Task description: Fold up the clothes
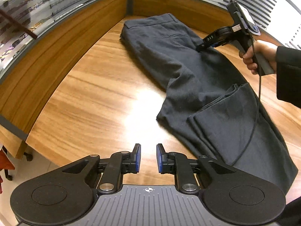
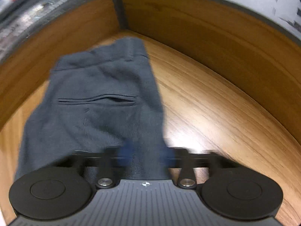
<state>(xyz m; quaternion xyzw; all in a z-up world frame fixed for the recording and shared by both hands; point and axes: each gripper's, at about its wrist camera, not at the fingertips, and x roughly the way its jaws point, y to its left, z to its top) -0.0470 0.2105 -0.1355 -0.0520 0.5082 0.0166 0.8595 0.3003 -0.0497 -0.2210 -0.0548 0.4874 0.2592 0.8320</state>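
Note:
Dark grey trousers (image 1: 178, 66) lie on the wooden table (image 1: 94, 98), waistband toward the far corner and legs running to the near right. The leg ends (image 1: 235, 116) are folded back on top of the legs. My left gripper (image 1: 147, 151) is open above bare table, left of the trouser legs, holding nothing. A hand (image 1: 257, 58) holds my right gripper (image 1: 199, 48), tip down at the right edge of the seat area. In the blurred right wrist view, the right gripper (image 2: 147, 154) is open over the trousers (image 2: 94, 124), below the back pocket (image 2: 96, 99).
Wooden wall panels (image 1: 47, 56) with glass above close in the table's far corner on two sides. The table's left edge (image 1: 30, 141) drops to the floor. A black cable (image 1: 252, 131) hangs across the folded leg ends. Bare table (image 2: 207, 103) lies right of the trousers.

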